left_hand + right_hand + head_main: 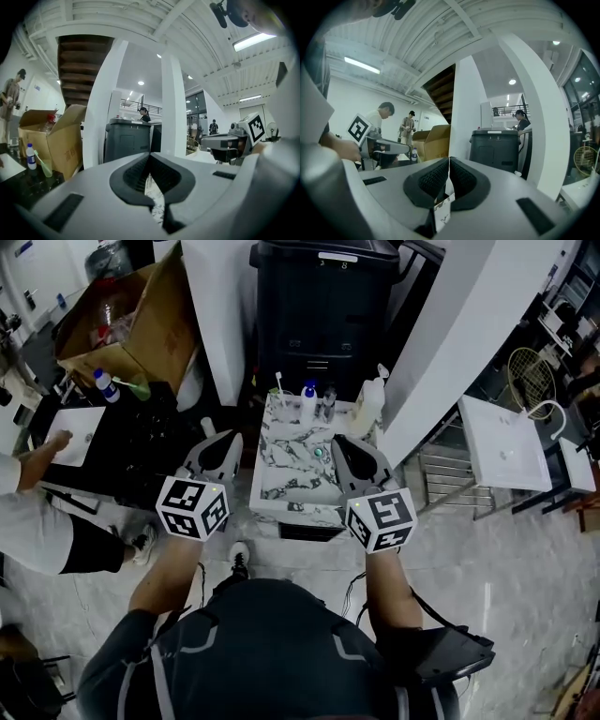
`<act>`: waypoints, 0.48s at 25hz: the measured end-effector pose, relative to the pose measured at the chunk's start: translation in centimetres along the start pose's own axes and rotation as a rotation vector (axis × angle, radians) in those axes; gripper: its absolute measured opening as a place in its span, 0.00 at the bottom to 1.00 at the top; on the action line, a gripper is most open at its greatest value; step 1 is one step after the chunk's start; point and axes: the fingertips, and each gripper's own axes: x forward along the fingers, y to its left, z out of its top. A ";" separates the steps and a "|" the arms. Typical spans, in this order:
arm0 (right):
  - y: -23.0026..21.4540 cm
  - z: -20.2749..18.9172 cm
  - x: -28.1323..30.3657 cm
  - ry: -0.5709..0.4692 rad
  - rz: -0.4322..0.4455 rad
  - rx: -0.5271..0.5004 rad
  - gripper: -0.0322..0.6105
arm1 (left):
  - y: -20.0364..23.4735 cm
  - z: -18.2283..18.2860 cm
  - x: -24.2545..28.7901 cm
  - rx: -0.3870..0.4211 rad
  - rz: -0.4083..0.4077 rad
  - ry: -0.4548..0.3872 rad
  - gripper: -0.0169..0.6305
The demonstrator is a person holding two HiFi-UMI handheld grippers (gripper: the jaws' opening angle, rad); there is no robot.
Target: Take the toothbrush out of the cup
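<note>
At the back left corner of a small marble-patterned bench, seen from the head view, a white toothbrush stands upright. Its lower end sits in a cup that is too small to make out clearly. Just to its right along the back edge stand a white bottle with a blue cap, a clear container whose contents cannot be told, and a pale pump bottle at the back right corner. A small teal object lies on the marble nearer the person.

The left claw hovers over the bench's left edge and the right claw over its right edge. Both point towards the row of containers, well short of the toothbrush. Each gripper view shows its dark ribbed pads pressed together with nothing between them.

Behind the bench stands a tall black bin, with white pillars on either side. To the left is a lower black bench carrying a white basin and a blue-capped bottle. Another person's hand rests at that basin. Behind it an open cardboard box holds bottles and something red. To the far right a second white basin sits apart.
</note>
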 end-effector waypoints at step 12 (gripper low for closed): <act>-0.8 -0.8 10.9 0.054 -0.117 -0.005 0.10 | 10.8 0.9 4.8 -0.011 -0.090 -0.032 0.04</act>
